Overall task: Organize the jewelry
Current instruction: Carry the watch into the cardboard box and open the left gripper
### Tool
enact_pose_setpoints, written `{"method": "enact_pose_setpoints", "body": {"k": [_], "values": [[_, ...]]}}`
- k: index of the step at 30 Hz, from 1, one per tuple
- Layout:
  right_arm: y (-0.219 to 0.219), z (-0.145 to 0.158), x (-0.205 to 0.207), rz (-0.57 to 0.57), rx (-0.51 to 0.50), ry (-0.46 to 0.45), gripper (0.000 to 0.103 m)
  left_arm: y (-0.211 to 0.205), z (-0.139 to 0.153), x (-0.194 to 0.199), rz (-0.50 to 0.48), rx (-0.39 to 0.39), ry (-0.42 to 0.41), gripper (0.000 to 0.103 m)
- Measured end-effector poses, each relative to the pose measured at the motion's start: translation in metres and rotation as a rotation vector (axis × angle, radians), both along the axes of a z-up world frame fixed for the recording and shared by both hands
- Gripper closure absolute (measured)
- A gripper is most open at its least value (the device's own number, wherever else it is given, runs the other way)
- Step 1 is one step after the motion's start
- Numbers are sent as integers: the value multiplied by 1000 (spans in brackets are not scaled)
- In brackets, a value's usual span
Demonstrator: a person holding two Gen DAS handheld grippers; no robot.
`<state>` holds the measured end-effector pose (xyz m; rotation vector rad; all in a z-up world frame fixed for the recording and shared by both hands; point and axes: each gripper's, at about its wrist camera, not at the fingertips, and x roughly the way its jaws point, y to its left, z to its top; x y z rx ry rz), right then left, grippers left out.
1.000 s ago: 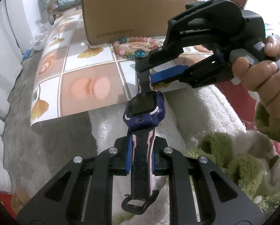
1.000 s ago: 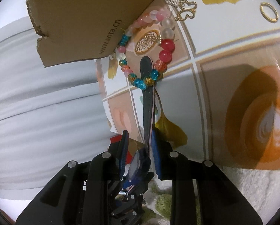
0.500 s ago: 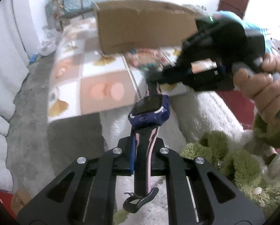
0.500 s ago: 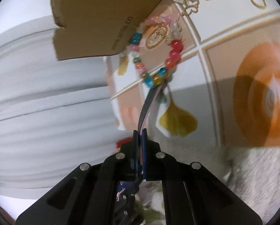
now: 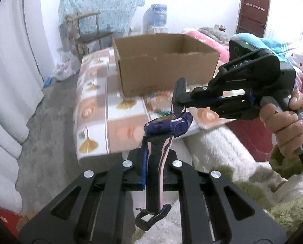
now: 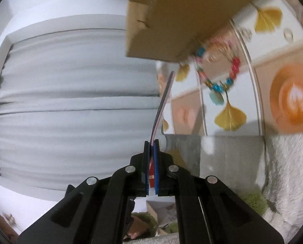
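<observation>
Watch: dark blue case, black strap with pink edging, buckle end hanging loose. Held in the air above the near edge of the patterned mat, stretched between two grippers. Left hand-held gripper: clenched on the buckle-side strap. Right hand-held gripper: clamped on the far strap end, which sticks up past its pads; gripped by a hand in a fuzzy green sleeve.

Mat: glossy, square tiles printed with yellow ginkgo leaves and latte cups, laid over a white fleece surface.

Cardboard box: open-topped, torn rim, standing at the mat's far side; contents not visible.

Beaded bracelet: round red, blue and pink beads, blurred, lying on the mat just beside the box.

Room: white pleated curtains, wooden chair, brown door.
</observation>
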<state>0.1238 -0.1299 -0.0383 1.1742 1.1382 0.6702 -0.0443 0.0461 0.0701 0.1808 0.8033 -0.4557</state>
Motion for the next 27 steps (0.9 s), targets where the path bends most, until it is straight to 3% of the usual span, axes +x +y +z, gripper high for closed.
{"method": "enact_pose_setpoints", "body": {"k": [7,12,14,18,23,27], "values": [[-43,61,14,-47,-64,-188,99,-23,42,32,-46,-6,-111,95],[-79,103,67,-84,-165,-287,99,-44,72,102,-82,-29,-164,95],[-91,108,101,-88,-210,-278,99,-54,77,139,-99,-26,-150,95],[-104,98,156,-79,-294,-213,99,-78,72,211,-123,64,-124,95],[-118,69,220,-68,-377,-105,99,-107,41,293,-145,176,-12,95],[-123,43,254,-70,-407,-42,99,-124,10,335,-147,258,41,95]]}}
